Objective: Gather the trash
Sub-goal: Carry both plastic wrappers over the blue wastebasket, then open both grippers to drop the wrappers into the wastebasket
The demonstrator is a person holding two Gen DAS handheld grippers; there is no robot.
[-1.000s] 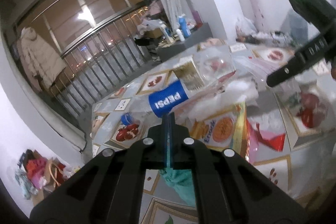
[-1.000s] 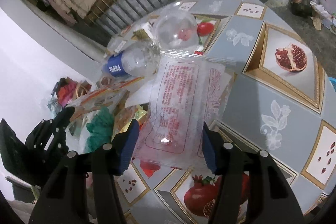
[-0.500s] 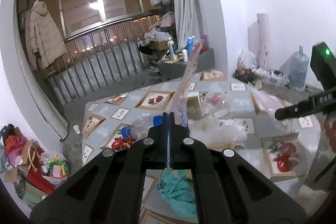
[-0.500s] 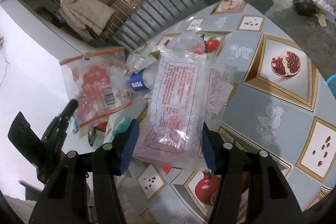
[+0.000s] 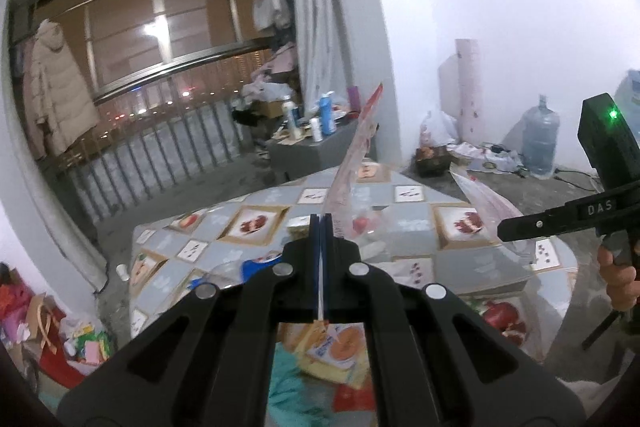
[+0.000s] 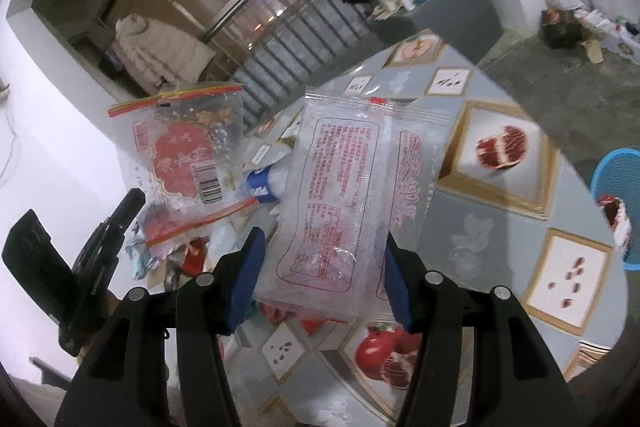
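My left gripper (image 5: 320, 259) is shut on a clear bag with red print and orange edges, seen edge-on in the left wrist view (image 5: 356, 163) and face-on in the right wrist view (image 6: 180, 163), held up above the table. My right gripper (image 6: 322, 275) is closed on a clear wrapper with red text (image 6: 344, 195), also lifted. The right gripper and its wrapper (image 5: 488, 203) show at the right of the left wrist view. A Pepsi bottle (image 6: 260, 183) lies on the table among other wrappers.
The table has a grey cloth with pomegranate pictures (image 6: 500, 151). An orange snack packet (image 5: 340, 347) and teal cloth (image 5: 288, 387) lie near its front edge. A blue basket (image 6: 620, 203) stands off the table at right. A railing and a cluttered grey counter (image 5: 312, 143) are behind.
The left gripper has lifted the red-print bag off the pile and raised it high. The right gripper has also risen with its wrapper still held.
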